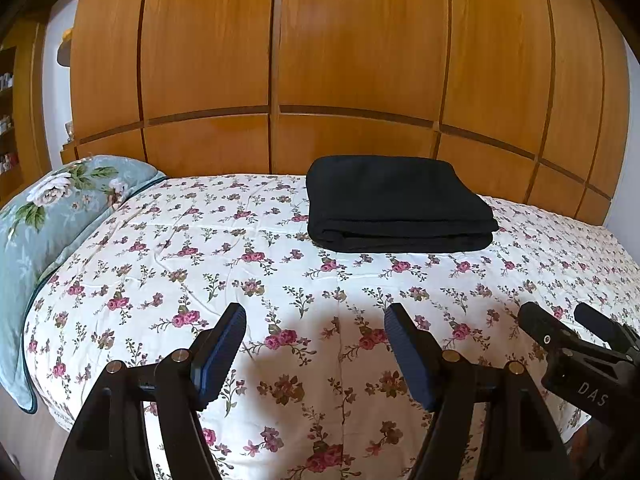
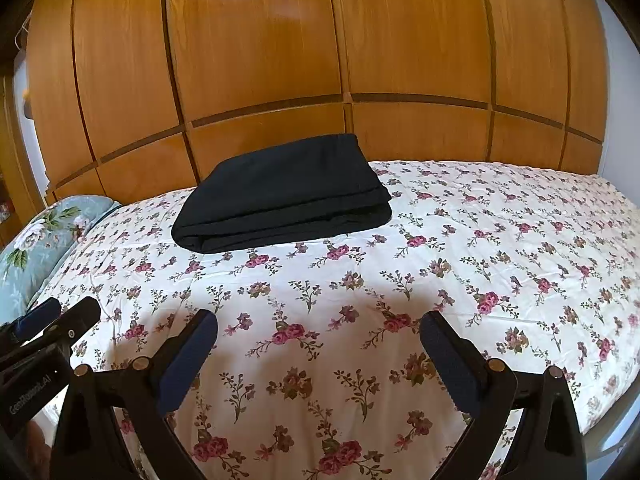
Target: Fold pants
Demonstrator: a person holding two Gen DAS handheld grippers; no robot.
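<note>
Black pants (image 1: 394,204) lie folded into a flat rectangular stack on the floral bedspread (image 1: 256,272), toward the far side of the bed; they also show in the right wrist view (image 2: 284,196). My left gripper (image 1: 316,320) is open and empty, held above the near part of the bed, well short of the pants. My right gripper (image 2: 318,326) is open and empty too, beside the left one. The right gripper's fingers show at the right edge of the left wrist view (image 1: 560,328). The left gripper's fingers show at the left edge of the right wrist view (image 2: 60,316).
A pale green floral pillow (image 1: 48,216) lies at the left end of the bed, also in the right wrist view (image 2: 40,236). Wooden wardrobe doors (image 1: 352,60) stand right behind the bed. Shelves (image 1: 6,120) are at the far left.
</note>
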